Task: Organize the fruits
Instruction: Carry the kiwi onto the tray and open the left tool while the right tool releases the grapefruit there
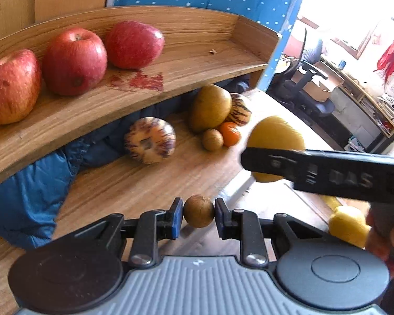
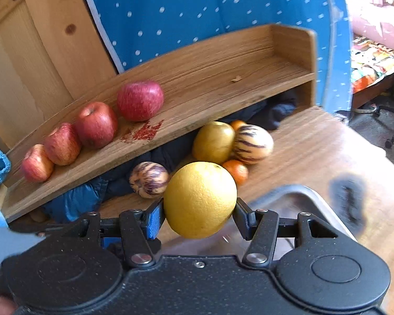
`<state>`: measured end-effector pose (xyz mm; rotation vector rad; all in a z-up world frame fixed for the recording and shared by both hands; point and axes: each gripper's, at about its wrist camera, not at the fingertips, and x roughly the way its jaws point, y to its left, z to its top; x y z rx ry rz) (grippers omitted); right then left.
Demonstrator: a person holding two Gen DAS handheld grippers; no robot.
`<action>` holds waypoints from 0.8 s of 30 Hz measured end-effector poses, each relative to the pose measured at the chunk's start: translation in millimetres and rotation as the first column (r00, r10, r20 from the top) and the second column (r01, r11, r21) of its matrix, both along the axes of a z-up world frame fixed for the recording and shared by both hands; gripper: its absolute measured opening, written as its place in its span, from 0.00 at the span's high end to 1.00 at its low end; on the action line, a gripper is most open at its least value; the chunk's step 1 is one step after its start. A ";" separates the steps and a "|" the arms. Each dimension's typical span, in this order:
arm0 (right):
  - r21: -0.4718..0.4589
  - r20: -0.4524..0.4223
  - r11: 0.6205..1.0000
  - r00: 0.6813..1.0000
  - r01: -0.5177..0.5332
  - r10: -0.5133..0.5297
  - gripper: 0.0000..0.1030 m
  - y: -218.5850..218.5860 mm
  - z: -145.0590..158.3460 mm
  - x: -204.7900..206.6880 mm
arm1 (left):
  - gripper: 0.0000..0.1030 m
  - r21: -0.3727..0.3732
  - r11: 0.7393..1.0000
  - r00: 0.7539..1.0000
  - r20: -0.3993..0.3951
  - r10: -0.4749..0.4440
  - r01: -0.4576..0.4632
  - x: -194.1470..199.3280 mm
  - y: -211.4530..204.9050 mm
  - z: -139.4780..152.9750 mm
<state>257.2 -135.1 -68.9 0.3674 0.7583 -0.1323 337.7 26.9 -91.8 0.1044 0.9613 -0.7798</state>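
- Shelf (image 2: pixel 223 68) of curved wood is seen at 12 o'clock above the table (image 2: pixel 315 141); a row of red apples (image 2: pixel 96 124) is lined up along its left part, from about 9 to 11 o'clock, while its right part is bare apart from a red stain (image 2: pixel 144 132) and a small crumb.
- Loose fruit is gathered on the table beneath the shelf: a green-yellow mango (image 2: pixel 214 141), two striped melons (image 2: pixel 252 144), mandarins (image 2: pixel 236 170) and a small brown fruit (image 1: pixel 212 139), all near one another.
- Yellow citrus (image 2: pixel 200 199) is clenched between the fingers of the right gripper (image 2: pixel 197 216) and is held in the air, in front of the loose pile.
- Small brown round fruit (image 1: pixel 198 211) is pinched between the fingers of the left gripper (image 1: pixel 198 214), clear of the table.
- The step in hand is judged to be carrying: both fruits are lifted, neither is yet placed.
- The next move is judged to call for each fruit to be brought up toward the bare shelf at 1 o'clock, lowered until it rests there, and only then released, since round fruit may roll.
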 end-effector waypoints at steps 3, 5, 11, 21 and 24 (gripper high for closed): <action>-0.007 -0.006 1.000 1.000 0.028 -0.029 0.45 -2.3 4.7 -28.2 | 0.73 -0.007 1.000 1.000 -0.010 -0.024 0.024 -8.0 -4.9 0.8; -0.007 -0.015 0.999 0.999 0.048 -0.049 0.44 -3.4 5.2 -47.5 | 0.73 -0.009 0.999 0.999 -0.015 -0.044 0.044 -13.8 -9.5 0.7; 0.001 -0.057 0.995 0.994 0.098 -0.098 0.44 -1.0 2.6 -96.0 | 0.73 -0.012 0.994 0.994 -0.040 -0.106 0.106 -31.3 -18.0 -3.1; -0.041 -0.120 0.992 0.985 0.121 -0.125 0.44 11.3 -15.7 -129.6 | 0.73 0.003 0.984 0.980 -0.091 -0.176 0.177 -49.9 -27.8 -10.3; -0.054 -0.129 0.991 0.983 0.125 -0.131 0.44 12.4 -20.1 -134.8 | 0.73 0.006 0.982 0.977 -0.097 -0.188 0.189 -55.4 -29.1 -11.2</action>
